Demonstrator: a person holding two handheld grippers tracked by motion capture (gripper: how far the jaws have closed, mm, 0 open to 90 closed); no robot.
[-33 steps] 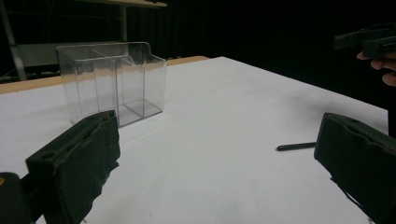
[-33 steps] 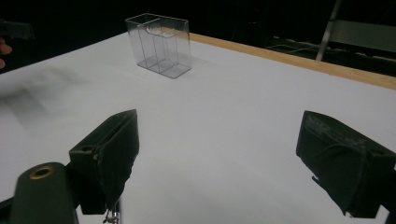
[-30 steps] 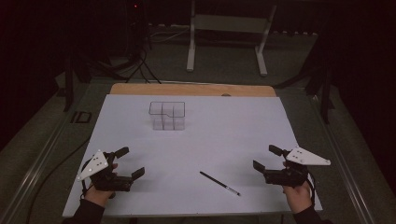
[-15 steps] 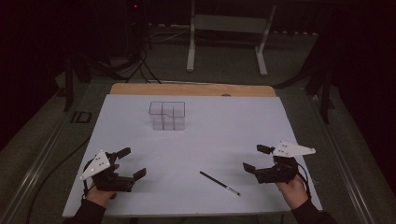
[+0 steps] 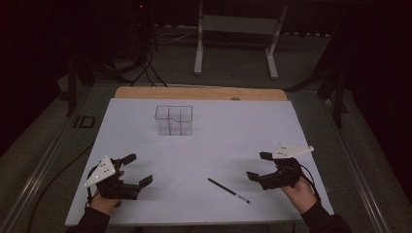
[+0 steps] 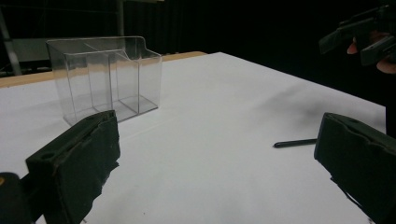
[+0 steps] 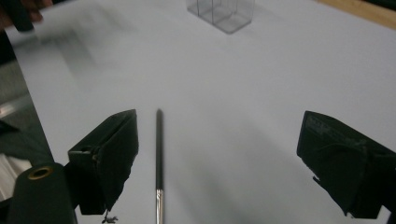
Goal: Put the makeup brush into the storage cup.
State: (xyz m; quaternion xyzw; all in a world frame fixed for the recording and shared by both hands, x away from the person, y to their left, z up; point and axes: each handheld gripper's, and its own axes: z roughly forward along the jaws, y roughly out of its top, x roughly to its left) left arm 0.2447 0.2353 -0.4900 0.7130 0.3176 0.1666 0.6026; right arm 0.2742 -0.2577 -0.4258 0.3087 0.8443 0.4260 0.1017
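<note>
Pen, black and slender with a pale silvery end section, lies flat and untouched on the white surface, near the front edge and right of centre, its length running diagonally from upper left to lower right in the high view. Condition: whole, unlifted, nothing resting on or against it. Right gripper, held in the person's right hand just to the right of the pen, has its jaws spread wide and holds nothing; in the right gripper view the pen lies lengthwise between the two black jaws, close to the left-hand jaw and well apart from the other, not touching either as far as can be told. Left gripper, at the front left of the surface and well apart from the pen, likewise stands wide and empty; from its view the pen shows as a dark sliver off to the right. Clear plastic organizer, a small transparent box divided into several compartments, stands upright toward the back of the surface, left of centre, and appears empty in the left gripper view. Progress, as judged: early; the work looks like picking up the pen, probably for the organizer, and no grasp is yet made. Remaining: closing on the pen, lifting it, carrying it back across the surface, and placing it in a compartment.
</note>
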